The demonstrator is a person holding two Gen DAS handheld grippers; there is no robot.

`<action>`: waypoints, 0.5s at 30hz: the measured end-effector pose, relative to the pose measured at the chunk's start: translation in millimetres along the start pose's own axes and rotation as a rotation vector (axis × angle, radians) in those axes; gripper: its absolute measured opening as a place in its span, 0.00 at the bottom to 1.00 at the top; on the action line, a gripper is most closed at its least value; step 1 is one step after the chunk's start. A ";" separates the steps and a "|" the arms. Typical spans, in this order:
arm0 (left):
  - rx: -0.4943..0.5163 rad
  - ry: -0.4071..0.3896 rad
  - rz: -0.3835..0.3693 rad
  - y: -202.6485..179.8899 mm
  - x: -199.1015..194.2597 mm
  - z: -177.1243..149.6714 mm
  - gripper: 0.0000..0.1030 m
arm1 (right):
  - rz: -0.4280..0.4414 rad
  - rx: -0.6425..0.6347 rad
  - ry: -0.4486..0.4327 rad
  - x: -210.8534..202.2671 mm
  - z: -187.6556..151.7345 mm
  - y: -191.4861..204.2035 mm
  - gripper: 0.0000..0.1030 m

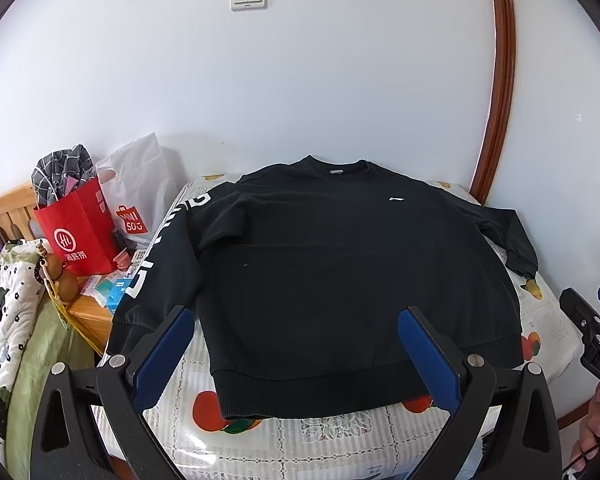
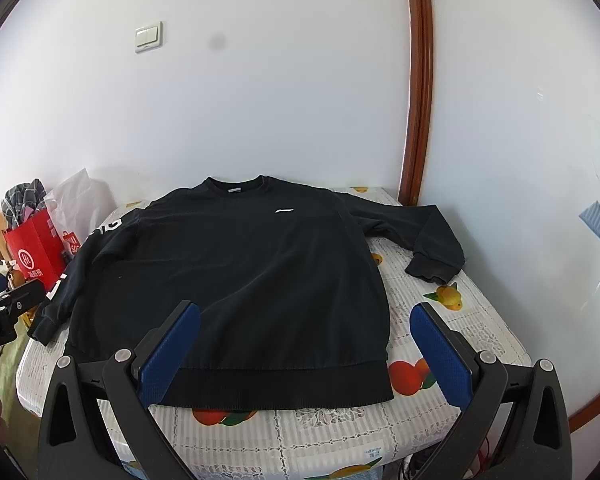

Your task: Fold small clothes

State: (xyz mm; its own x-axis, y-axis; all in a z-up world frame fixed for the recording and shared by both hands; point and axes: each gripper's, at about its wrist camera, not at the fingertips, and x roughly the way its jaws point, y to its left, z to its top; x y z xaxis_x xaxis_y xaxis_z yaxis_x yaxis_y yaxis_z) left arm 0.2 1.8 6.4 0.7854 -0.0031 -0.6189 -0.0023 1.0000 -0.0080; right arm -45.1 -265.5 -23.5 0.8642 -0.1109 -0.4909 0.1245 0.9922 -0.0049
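Black sweatshirt [image 2: 228, 280] lies flat, front up, hem at the surface [image 2: 440, 432] near edge. Left gripper [image 1: 296, 354] and right gripper [image 2: 305, 354] hover above, jaws spread, empty. Pinch each sleeve cuff first, fold inward.

A black long-sleeved sweatshirt [image 2: 236, 280] lies spread flat, front up, on a desk covered by a white lace-patterned cloth printed with fruit [image 2: 460, 340]. Its collar points to the far white wall, its ribbed hem to the near edge. A small white logo [image 2: 284, 211] sits on the chest. The right sleeve [image 2: 428, 236] bends back on the cloth, cuff toward the near side; the left sleeve, with white lettering [image 2: 80, 264], hangs over the left edge. The right gripper [image 2: 304, 354] hovers above the hem, its blue-padded fingers [image 2: 170, 354] spread wide with nothing between them. At far left stand a red paper bag [image 2: 34, 254] and a white plastic bag [image 2: 80, 200]. A pale wall switch [image 2: 148, 37] is mounted on the wall.
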 end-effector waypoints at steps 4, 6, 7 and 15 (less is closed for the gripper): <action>0.004 -0.003 0.000 -0.9 0.7 1.2 1.00 | -0.001 -0.001 -0.003 0.1 0.0 -0.8 1.00; 0.002 -0.002 -0.003 0.0 0.5 1.9 1.00 | -0.002 0.001 -0.003 0.2 -0.7 -0.9 1.00; 0.003 -0.002 -0.003 0.0 0.5 2.4 1.00 | -0.002 0.001 -0.003 0.0 -0.8 -0.7 1.00; -0.004 -0.005 -0.001 1.9 -0.9 3.8 1.00 | -0.001 0.000 -0.005 0.2 -0.4 -0.9 1.00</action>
State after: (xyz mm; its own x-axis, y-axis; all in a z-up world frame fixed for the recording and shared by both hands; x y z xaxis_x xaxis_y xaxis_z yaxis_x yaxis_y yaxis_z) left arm 1.9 3.7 9.9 0.7888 -0.0039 -0.6147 -0.0043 0.9999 -0.0119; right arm -45.2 -266.3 -23.9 0.8664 -0.1120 -0.4866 0.1250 0.9921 -0.0057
